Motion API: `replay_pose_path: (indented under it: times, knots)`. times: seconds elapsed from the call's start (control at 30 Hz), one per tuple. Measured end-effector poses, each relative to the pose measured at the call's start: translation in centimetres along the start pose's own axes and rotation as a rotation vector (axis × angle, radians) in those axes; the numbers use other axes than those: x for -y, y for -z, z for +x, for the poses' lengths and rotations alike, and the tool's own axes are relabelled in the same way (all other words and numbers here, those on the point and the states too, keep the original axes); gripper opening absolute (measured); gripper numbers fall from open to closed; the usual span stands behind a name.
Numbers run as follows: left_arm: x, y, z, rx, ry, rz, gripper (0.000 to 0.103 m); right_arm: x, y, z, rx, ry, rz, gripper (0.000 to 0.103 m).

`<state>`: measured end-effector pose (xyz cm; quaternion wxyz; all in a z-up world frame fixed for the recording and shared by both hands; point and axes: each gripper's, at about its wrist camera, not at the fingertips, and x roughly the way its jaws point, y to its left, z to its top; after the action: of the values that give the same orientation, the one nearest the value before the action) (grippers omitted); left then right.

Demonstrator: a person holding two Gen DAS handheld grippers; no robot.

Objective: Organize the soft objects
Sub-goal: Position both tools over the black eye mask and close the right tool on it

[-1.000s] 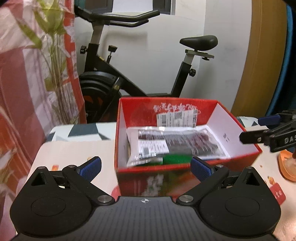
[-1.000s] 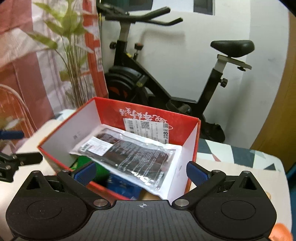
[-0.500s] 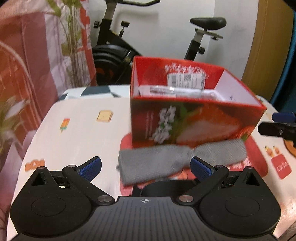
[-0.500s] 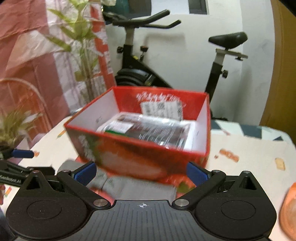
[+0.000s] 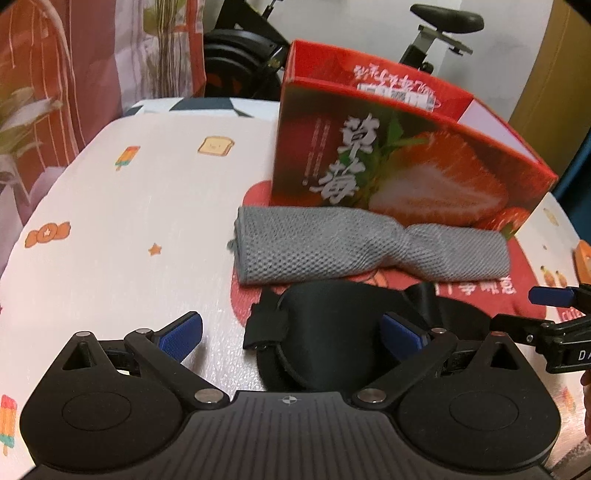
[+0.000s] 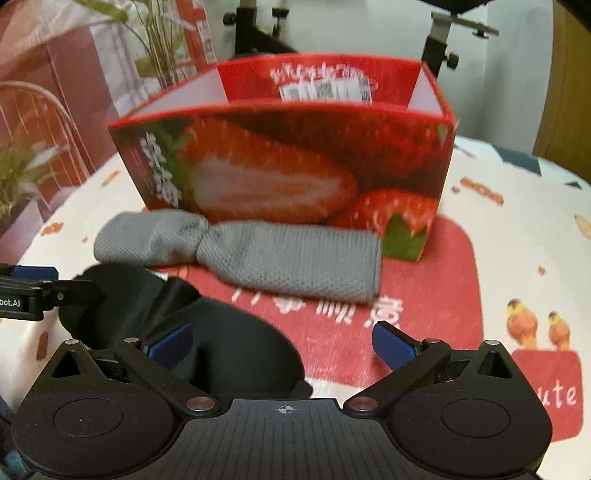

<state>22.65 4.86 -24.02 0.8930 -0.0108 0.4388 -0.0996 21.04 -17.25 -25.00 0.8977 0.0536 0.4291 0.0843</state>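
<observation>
Both grippers have dropped from above the red strawberry box [image 5: 402, 147] to table level, its printed front now facing them. Left gripper [image 5: 291, 332] and right gripper [image 6: 282, 343] hover with jaws spread wide, holding nothing. A rolled grey towel [image 5: 369, 247] lies against the box's front; a black eye mask [image 5: 332, 332] sits just nearer, between the left fingers.

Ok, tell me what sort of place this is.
Most likely a room in someone's home, not a lab or shop. An exercise bike stands behind the table, a patterned curtain hangs beside it, and the table wears a printed tablecloth with toast and ice-lolly motifs.
</observation>
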Motion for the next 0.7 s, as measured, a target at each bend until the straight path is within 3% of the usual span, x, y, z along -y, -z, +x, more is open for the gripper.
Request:
replay_pose_path:
  times: [0.33, 0.7]
  knots:
    - [-0.8, 0.7, 1.1, -0.018, 0.034, -0.065, 0.103, 0.0, 1.0, 1.9, -0.083, 0.031, 0.028, 0.103]
    - [-1.4, 1.1, 1.4, -0.026, 0.062, -0.117, 0.103, -0.2, 1.6, 2.1, -0.054, 0.048, 0.004, 0.103]
